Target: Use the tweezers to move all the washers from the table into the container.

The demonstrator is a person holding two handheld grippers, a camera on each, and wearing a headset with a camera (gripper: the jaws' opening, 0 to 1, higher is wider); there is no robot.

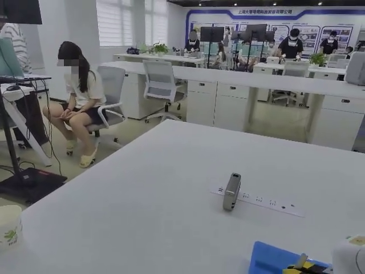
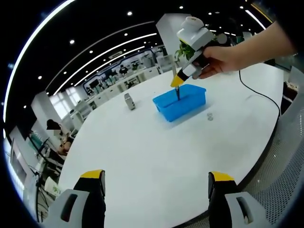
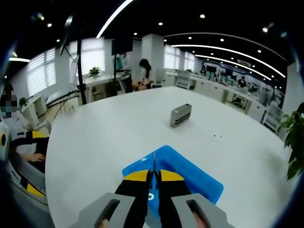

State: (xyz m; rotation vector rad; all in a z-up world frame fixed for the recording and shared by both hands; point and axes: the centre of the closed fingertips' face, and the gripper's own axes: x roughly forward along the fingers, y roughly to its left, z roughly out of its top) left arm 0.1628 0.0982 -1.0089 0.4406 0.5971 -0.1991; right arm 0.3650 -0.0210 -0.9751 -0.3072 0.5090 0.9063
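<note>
A blue container [image 2: 183, 103] sits on the white table [image 2: 142, 156], and its near corner shows in the head view as the blue container [image 1: 274, 261]. My right gripper [image 3: 153, 175] is shut on thin tweezers [image 3: 154, 164], whose tip hangs over the container [image 3: 190, 178]. A small pale ring [image 3: 150, 195] shows low between its jaws. In the left gripper view a hand holds the right gripper [image 2: 177, 81] above the container, tweezers pointing down into it. Small washers [image 2: 209, 115] lie on the table just right of the container. My left gripper [image 2: 156, 183] is open wide and holds nothing, well short of the container.
A grey metal block [image 1: 231, 191] stands on a white power strip [image 1: 268, 202] mid-table. A paper cup [image 1: 8, 227] sits at the left edge. A black cable [image 2: 259, 95] trails across the table. A person sits on a chair [image 1: 111, 94] beyond the table.
</note>
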